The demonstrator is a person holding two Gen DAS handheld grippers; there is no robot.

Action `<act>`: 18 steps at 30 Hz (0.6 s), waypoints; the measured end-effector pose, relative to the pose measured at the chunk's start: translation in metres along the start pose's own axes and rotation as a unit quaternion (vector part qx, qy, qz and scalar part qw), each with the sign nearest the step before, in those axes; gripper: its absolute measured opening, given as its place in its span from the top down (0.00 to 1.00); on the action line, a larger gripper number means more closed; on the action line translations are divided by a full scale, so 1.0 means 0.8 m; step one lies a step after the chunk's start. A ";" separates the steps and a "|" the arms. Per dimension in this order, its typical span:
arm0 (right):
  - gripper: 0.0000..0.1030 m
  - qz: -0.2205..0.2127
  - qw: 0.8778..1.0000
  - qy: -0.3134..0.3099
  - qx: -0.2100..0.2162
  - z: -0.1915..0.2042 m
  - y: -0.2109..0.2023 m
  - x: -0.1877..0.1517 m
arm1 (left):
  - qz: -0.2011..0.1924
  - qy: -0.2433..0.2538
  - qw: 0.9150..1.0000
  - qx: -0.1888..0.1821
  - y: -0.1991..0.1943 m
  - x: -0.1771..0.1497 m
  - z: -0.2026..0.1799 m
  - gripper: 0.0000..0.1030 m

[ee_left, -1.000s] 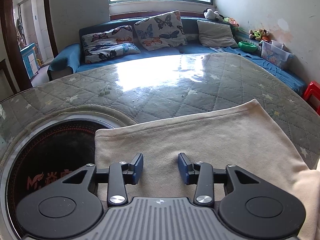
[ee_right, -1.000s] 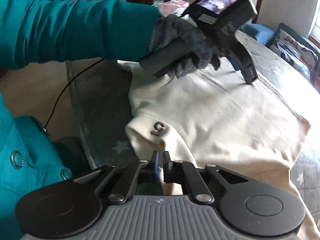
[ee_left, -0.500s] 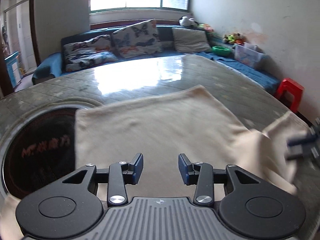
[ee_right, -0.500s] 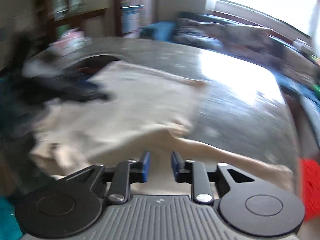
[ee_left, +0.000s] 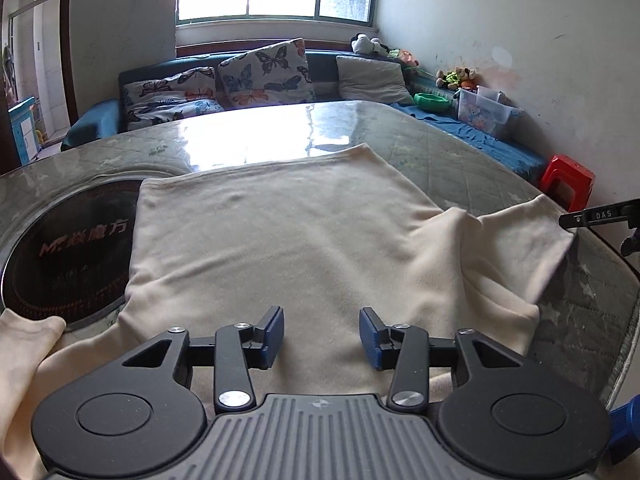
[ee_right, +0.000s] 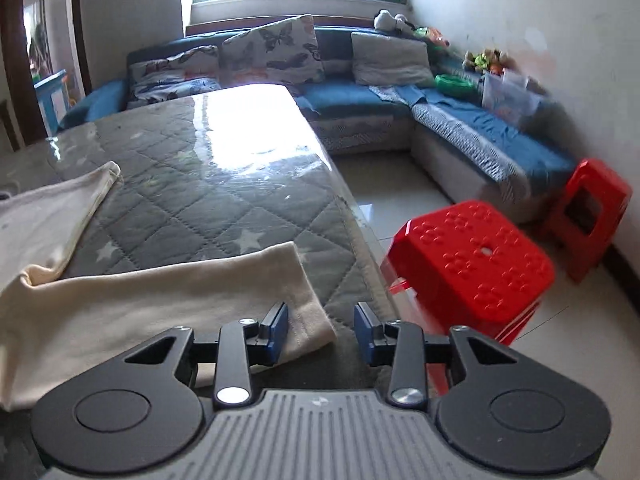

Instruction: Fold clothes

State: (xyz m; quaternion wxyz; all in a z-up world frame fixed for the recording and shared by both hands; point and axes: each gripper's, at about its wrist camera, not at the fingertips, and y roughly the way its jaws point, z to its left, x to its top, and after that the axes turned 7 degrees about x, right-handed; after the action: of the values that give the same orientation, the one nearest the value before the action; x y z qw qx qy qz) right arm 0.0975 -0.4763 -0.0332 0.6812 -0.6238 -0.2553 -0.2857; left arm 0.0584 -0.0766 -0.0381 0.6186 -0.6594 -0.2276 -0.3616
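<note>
In the left wrist view, the cream garment (ee_left: 304, 236) ran under the left gripper (ee_left: 321, 332), so its near hem was hidden behind the tool's body. Its sleeve to the tool's left was cut off by the frame edge. Far to the right, the right gripper (ee_left: 600, 216) showed only as a dark sliver, its jaws out of frame. In the right wrist view, the garment's body (ee_right: 44, 220) left of the tool ran past the edge. Ahead and to the right, the toys (ee_right: 486, 58) and clear bin (ee_right: 508, 96) were smeared by blur, their details unreadable.
</note>
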 end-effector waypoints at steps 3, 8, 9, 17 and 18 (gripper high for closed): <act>0.85 -0.002 1.000 0.001 0.011 0.005 -0.002 -0.004 | -0.002 0.007 1.000 0.005 0.000 -0.003 -0.003 0.54; 0.93 -0.032 0.999 -0.034 -0.010 0.024 -0.029 -0.001 | -0.003 0.017 1.000 0.007 -0.002 -0.007 -0.007 0.48; 0.93 -0.047 0.998 -0.041 -0.024 0.026 -0.043 0.003 | -0.004 0.019 1.000 0.007 -0.002 -0.008 -0.007 0.48; 0.93 -0.010 0.997 -0.037 -0.070 0.012 -0.024 -0.012 | -0.012 0.035 0.999 0.011 -0.008 -0.015 -0.011 0.42; 0.92 -0.005 0.996 -0.039 -0.076 0.011 -0.019 -0.015 | -0.011 0.037 0.999 0.011 -0.009 -0.017 -0.011 0.42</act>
State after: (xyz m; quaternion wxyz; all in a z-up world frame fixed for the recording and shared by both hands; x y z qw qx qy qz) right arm 0.0782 -0.4673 -0.0302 0.6203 -0.6830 -0.2619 -0.2832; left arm 0.0427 -0.0821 -0.0435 0.6297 -0.6361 -0.2159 -0.3900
